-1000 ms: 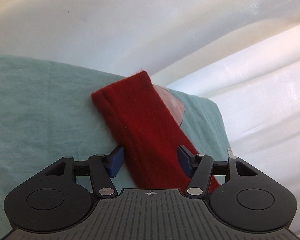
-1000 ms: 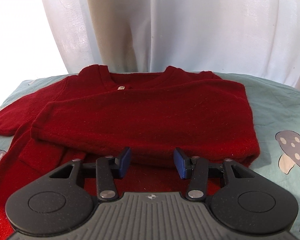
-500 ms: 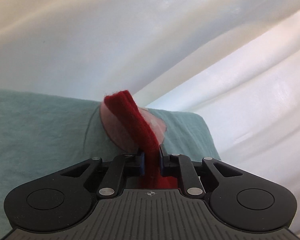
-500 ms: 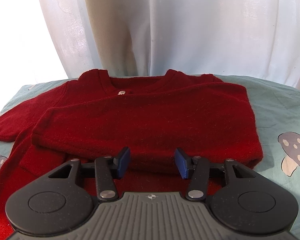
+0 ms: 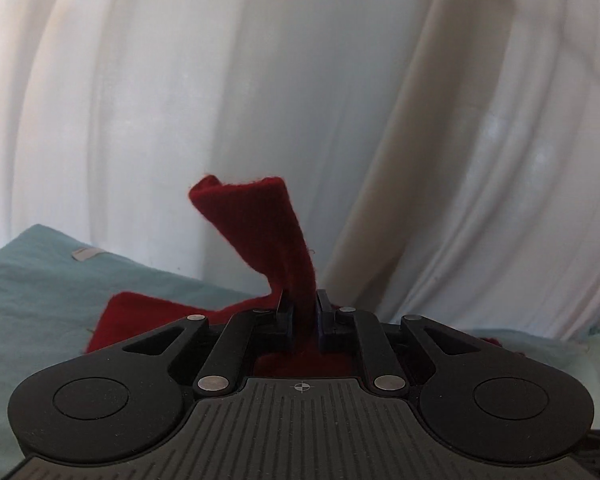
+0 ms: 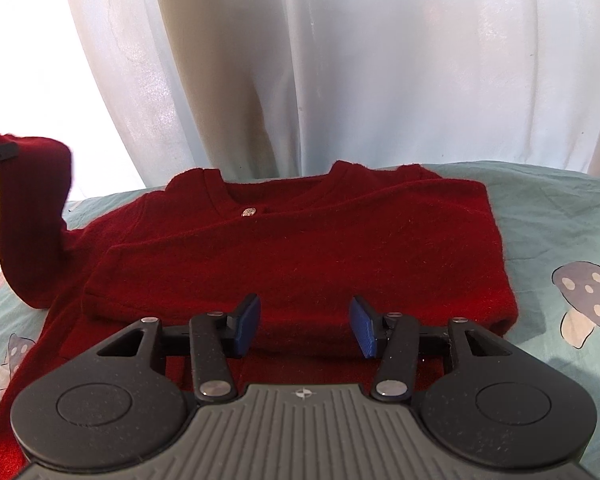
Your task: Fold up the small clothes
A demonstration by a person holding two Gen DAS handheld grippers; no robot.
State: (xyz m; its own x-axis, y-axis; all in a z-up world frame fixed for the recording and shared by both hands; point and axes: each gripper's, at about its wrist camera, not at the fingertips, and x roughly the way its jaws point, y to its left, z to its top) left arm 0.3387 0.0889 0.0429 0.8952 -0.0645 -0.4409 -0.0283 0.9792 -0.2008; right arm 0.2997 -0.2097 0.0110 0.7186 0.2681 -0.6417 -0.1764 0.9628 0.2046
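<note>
Left jaws clamping sleeve [image 5: 272,232], right jaws apart, empty

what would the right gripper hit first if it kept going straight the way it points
Most likely the folded red sweater: the right gripper is open and angled down at its near edge, though depth is unclear.

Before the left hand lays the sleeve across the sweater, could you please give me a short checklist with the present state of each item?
1. Left gripper shut on the sleeve: ok.
2. Sleeve lifted off the bedsheet: ok.
3. Sweater body lying flat: ok.
4. Right gripper open, holding nothing: ok.
5. Right gripper out of the sleeve's landing spot: cannot tell.
</note>
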